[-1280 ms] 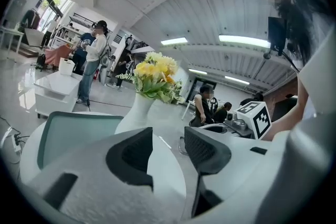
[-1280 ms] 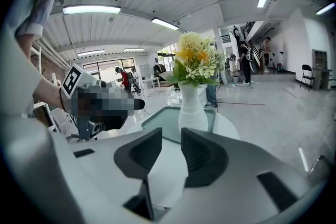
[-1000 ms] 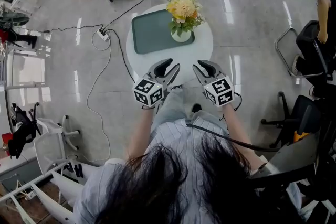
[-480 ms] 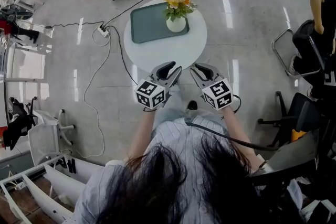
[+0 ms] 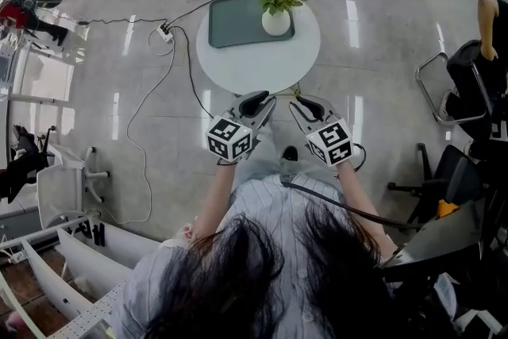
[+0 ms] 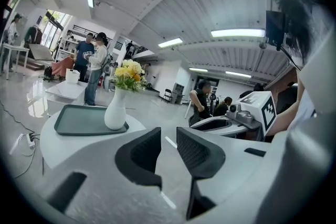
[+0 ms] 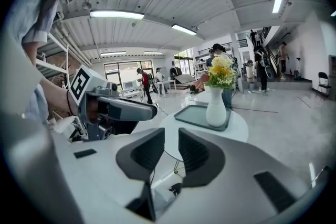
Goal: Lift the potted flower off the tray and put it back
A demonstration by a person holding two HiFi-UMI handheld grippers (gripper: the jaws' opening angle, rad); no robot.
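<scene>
Left hand-held gripper (image 5: 258, 100) hangs just short of the near edge of the round white counter (image 5: 258, 67). Its jaws have just been closing and now stand a narrow slit apart, with nothing between them. Just to its right, the right hand-held gripper (image 5: 302, 102) shows the same narrow gap, released and empty too. Both point toward the potted flower (image 5: 276, 18). It stands upright in its white vase on the right end of the green tray (image 5: 236, 21), on the far part of the counter, well apart from both. A white power strip (image 5: 165, 32) lies on the floor to the left of the counter.
</scene>
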